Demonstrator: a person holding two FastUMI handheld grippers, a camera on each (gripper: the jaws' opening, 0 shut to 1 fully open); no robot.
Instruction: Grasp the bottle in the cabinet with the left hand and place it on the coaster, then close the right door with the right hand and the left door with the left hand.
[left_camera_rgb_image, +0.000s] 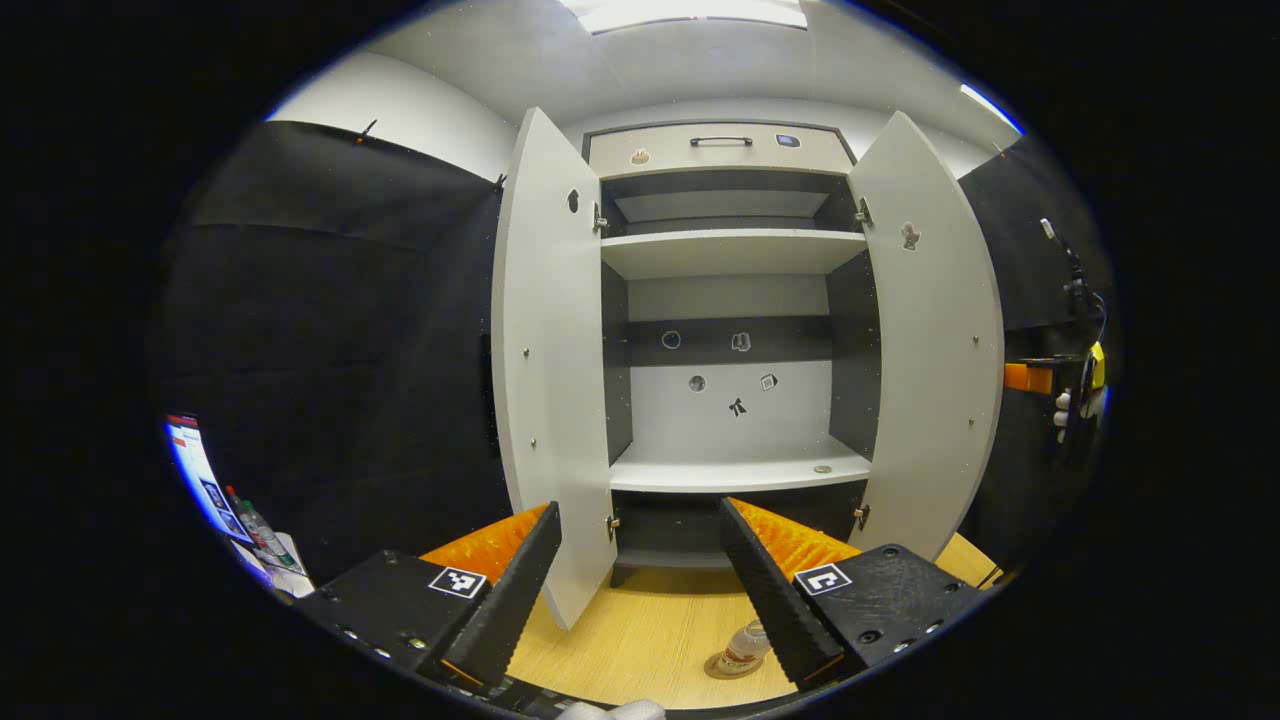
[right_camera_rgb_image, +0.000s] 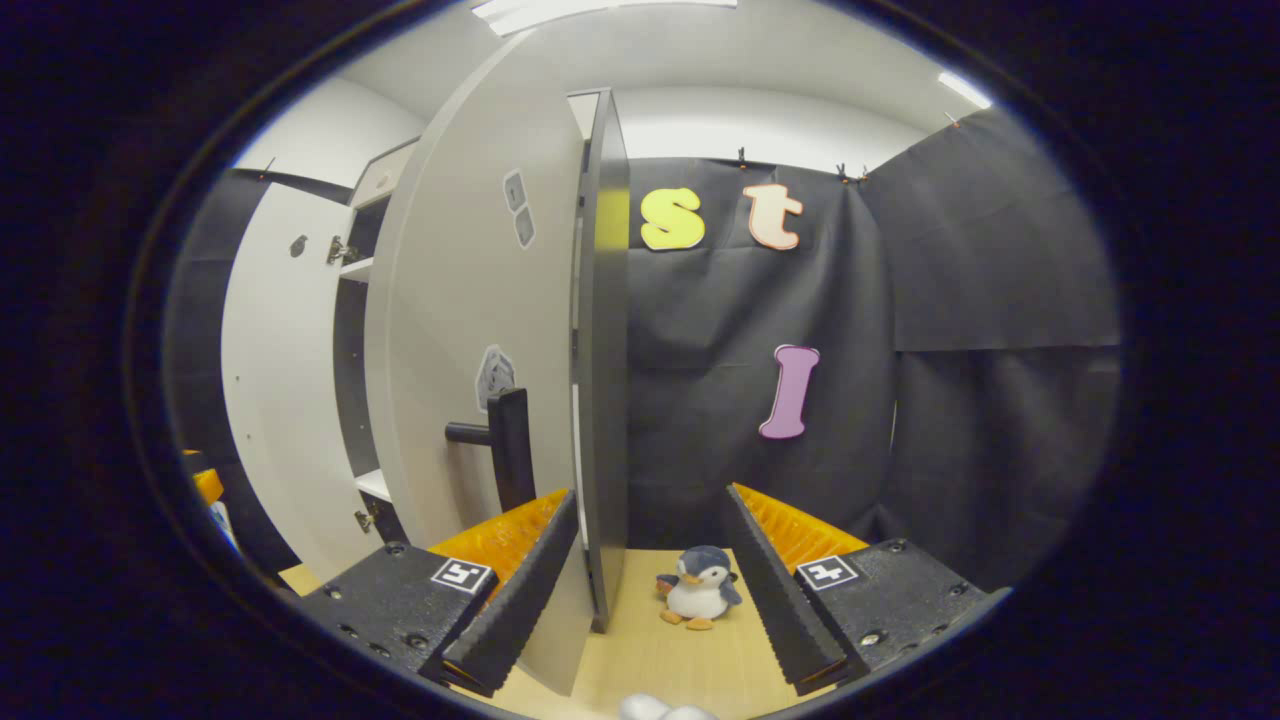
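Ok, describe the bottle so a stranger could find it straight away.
Start at the open cabinet and drop to the wooden floor in front of it. The bottle stands there on a round coaster, beside the left gripper. It is clear plastic with a label.

Plush penguin (right_camera_rgb_image: 699, 589) upright on the wooden counter (right_camera_rgb_image: 690, 655), near the black cloth wall (right_camera_rgb_image: 950, 420). Ceiling light panel (left_camera_rgb_image: 690, 12) on overhead. Bottles (left_camera_rgb_image: 255, 525) and papers (left_camera_rgb_image: 205, 475) at the far left edge of the left gripper view, too small to detail.
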